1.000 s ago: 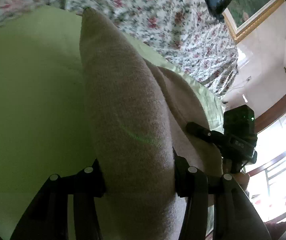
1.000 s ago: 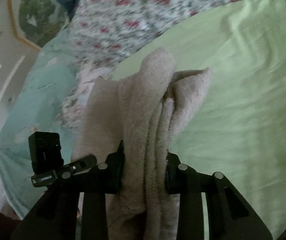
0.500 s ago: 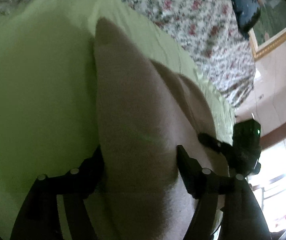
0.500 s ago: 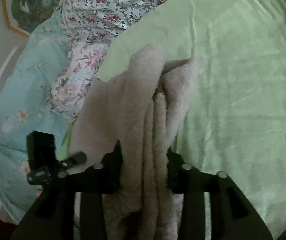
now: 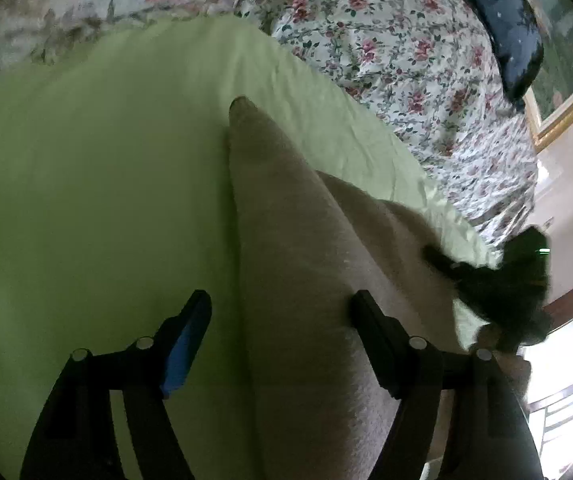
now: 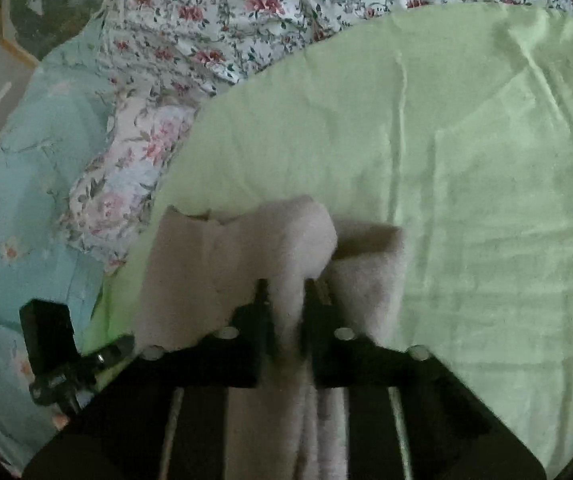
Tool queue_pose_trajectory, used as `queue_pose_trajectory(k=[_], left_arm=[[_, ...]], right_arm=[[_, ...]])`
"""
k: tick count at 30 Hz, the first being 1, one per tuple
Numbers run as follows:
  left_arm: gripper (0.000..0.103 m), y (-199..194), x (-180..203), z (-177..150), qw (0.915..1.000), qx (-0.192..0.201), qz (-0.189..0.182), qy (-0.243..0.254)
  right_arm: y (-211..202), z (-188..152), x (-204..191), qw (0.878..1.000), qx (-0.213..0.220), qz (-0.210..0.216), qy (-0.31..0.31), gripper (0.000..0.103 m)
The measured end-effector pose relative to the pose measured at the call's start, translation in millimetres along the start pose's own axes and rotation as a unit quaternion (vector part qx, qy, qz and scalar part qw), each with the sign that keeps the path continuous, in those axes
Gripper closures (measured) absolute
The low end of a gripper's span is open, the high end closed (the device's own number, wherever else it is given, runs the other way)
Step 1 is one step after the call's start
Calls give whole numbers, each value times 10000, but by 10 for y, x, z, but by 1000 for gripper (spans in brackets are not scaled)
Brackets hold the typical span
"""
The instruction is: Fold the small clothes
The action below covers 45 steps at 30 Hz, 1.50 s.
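The fuzzy beige folded garment (image 5: 286,248) lies on the pale green bedsheet (image 5: 86,200), its long axis running away from the left gripper (image 5: 282,320), jaws spread (one clear of the cloth); the right gripper (image 6: 288,304) pinches its bunched end.
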<state>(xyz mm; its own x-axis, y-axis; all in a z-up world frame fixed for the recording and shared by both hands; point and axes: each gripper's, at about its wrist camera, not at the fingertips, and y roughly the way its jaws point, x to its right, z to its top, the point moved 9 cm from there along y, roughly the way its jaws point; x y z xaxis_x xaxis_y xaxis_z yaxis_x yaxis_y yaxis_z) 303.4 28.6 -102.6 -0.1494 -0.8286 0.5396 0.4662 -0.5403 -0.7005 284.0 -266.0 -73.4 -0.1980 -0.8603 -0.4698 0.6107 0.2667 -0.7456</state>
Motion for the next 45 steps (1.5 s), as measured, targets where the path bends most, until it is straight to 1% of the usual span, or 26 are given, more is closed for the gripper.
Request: queue_pose_trajectory(k=[2,3,4,5,7,8,10,13,15,16,18,20,22,24,26,28,29,31,32,33,34,36,37,40,43,45], left_arm=[[35,-1,61,9,9995,88,235,212],[35,4,88,1,9988,102,340,341],[35,32,130,-20,9981,70,397,459],[35,67,153,-47,9974,31,468,541],[36,163,171,-87,9947,-34,750,697],[35,191,167,-94,9939,-32,822,731],[35,197,157,-100,9943,-56,841,659],[37,74,166,-102,9938,-24,890,674],[38,-57,232,-123,9927,74,906,788],[38,-149,289,-149,9927,137,837,859],[38,-298,426,-222,9934,237,547,977],[38,-433,586,-342,9934,304,175,1090],[38,-545,740,-470,9926,326,-227,1144],[38,-595,884,-577,9902,283,-686,1179],[38,-563,919,-688,9894,191,-839,1172],[38,-471,886,-815,9894,-14,-967,1083],[39,-402,847,-862,9898,-114,-1001,1012],[46,-262,739,-958,9905,-267,-996,909],[57,-211,696,-993,9909,-317,-982,870],[62,-154,666,-1017,9905,-394,-1040,814],[63,-119,660,-1022,9898,-436,-1117,764],[65,-79,647,-1028,9900,-430,-1139,711],[65,-69,655,-1032,9902,-423,-1095,752],[65,-51,691,-1016,9913,-395,-904,872],[64,-141,698,-1053,9923,-373,-769,893],[64,-252,715,-1119,9918,-324,-671,1034]], right_arm=[[-231,68,-133,9983,479,313,-66,94],[-345,72,-150,9969,681,385,-80,94],[-435,57,-129,9960,818,364,-72,94],[-479,25,-56,9959,868,251,-39,94],[-367,-45,110,9977,676,-21,40,94],[-240,-103,237,9986,481,-105,187,94],[-83,-172,354,9989,284,-80,351,93],[-127,-180,377,9986,331,-130,382,86],[-300,-141,327,9977,477,-372,298,85],[-386,-142,292,9972,545,-436,251,85],[-627,-159,131,9959,758,-452,174,85],[-805,-240,-81,9955,885,-336,92,85],[-924,-399,-307,9958,898,-145,30,85],[-923,-606,-538,9964,825,207,65,84],[-850,-745,-650,9967,704,393,128,84],[-711,-897,-668,9971,498,498,289,84],[-607,-986,-603,9977,395,410,381,84],[-494,-1088,-412,9982,296,88,512,85],[-416,-1155,-197,9972,261,-139,685,93],[-386,-1186,-78,9963,273,-132,805,103],[-374,-1224,38,9951,299,-114,940,103],[-370,-1241,163,9914,387,257,1224,103],[-371,-1237,163,9918,390,252,1192,103],[-373,-1211,90,9955,441,-86,831,103],[-402,-1218,74,9954,477,-110,824,103],[-495,-1254,39,9959,511,-177,731,103]])
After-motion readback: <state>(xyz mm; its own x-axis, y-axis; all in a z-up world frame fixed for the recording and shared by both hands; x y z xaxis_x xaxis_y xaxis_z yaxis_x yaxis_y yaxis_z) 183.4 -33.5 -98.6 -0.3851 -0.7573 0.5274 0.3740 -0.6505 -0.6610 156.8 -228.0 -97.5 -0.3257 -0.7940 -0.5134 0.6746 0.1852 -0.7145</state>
